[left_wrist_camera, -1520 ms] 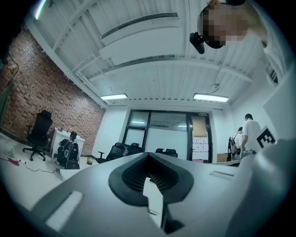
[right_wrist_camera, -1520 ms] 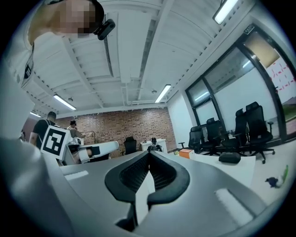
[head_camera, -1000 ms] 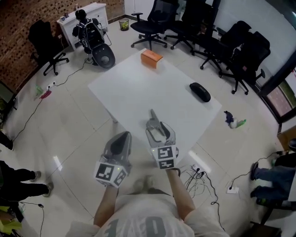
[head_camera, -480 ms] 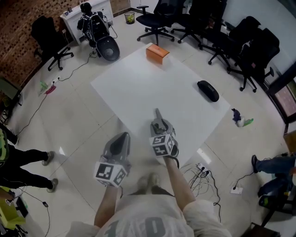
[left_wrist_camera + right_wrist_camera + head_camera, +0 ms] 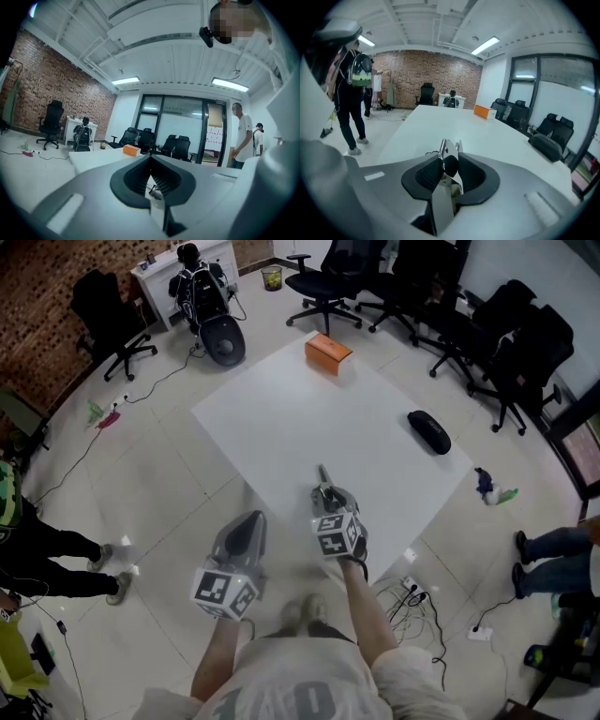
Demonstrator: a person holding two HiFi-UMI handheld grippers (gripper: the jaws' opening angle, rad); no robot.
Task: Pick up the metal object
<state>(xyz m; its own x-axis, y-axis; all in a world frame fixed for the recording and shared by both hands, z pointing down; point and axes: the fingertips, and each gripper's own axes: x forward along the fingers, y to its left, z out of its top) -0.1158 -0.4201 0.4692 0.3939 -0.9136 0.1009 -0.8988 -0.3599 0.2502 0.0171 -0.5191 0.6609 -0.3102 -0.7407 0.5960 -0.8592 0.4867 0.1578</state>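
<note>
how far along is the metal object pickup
Done: the right gripper is at the metal object, near the front edge of the table. In hand: its jaws have just been closing, with the object between the pads. Left: the lift; the object looks not yet raised off the table.

Your table point(image 5: 281, 418): plain white
Metal object point(image 5: 446, 145): bright silver
Box point(image 5: 328, 352): orange
Pouch point(image 5: 428, 430): black
Office chairs point(image 5: 323, 268): black
Wall point(image 5: 37, 296): red-brown brick pattern
Floor point(image 5: 159, 484) below you: pale, glossy tiles with thin grid lines
</note>
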